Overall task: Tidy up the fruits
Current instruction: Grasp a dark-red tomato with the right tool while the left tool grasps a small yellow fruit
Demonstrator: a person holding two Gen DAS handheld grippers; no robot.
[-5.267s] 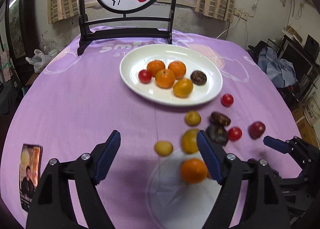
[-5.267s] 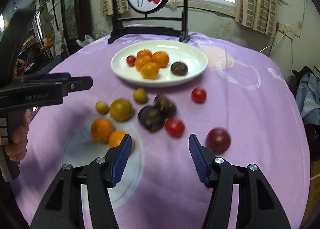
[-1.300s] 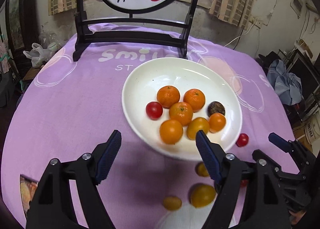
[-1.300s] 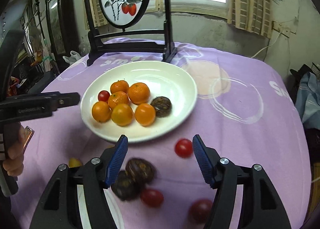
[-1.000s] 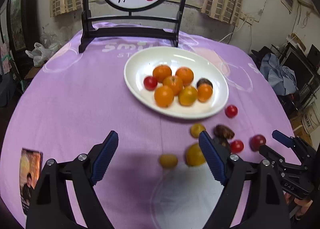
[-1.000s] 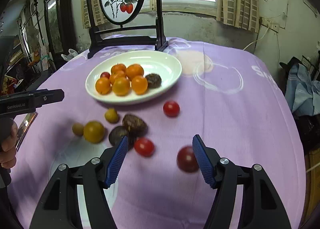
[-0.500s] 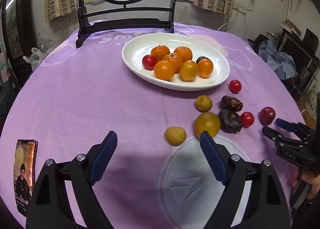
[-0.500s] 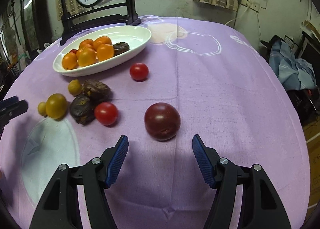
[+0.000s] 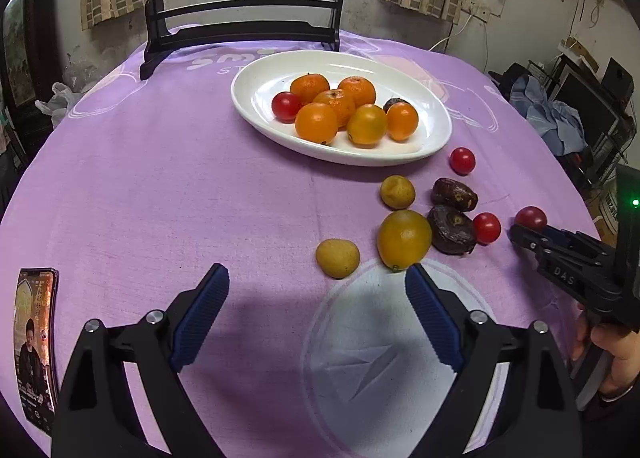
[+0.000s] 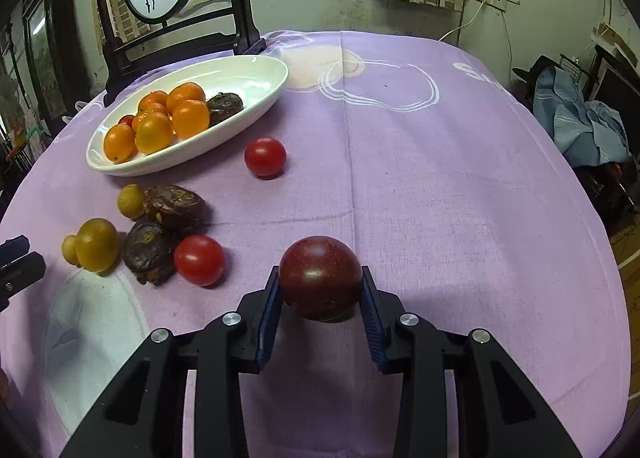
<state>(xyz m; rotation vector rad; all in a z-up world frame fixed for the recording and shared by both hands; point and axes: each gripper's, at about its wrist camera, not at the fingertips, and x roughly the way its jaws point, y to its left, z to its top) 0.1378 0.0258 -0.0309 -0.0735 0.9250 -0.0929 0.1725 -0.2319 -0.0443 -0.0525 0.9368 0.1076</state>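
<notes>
A white oval plate (image 9: pixel 256 94) on the purple cloth holds several oranges, a red tomato and a dark fruit; it also shows in the right wrist view (image 10: pixel 264 82). My right gripper (image 10: pixel 320 294) is shut on a dark red plum (image 10: pixel 320 276) low over the cloth; the plum also shows in the left wrist view (image 9: pixel 530 217). My left gripper (image 9: pixel 316 294) is open and empty, just short of a small yellow fruit (image 9: pixel 337 258) and a larger yellow-orange fruit (image 9: pixel 404 239). Two dark brown fruits (image 9: pixel 452 229) and two red tomatoes (image 9: pixel 486 228) lie beside them.
A black wooden stand with a round painted screen (image 9: pixel 240 34) stands behind the plate. A phone (image 9: pixel 34 342) lies at the table's left edge. Blue clothes (image 10: pixel 580 118) and clutter lie beyond the right edge.
My right gripper moved forward and closed on the dark red plum, which lay free between its open fingers before. My left gripper drew slightly nearer the yellow fruits and stayed open.
</notes>
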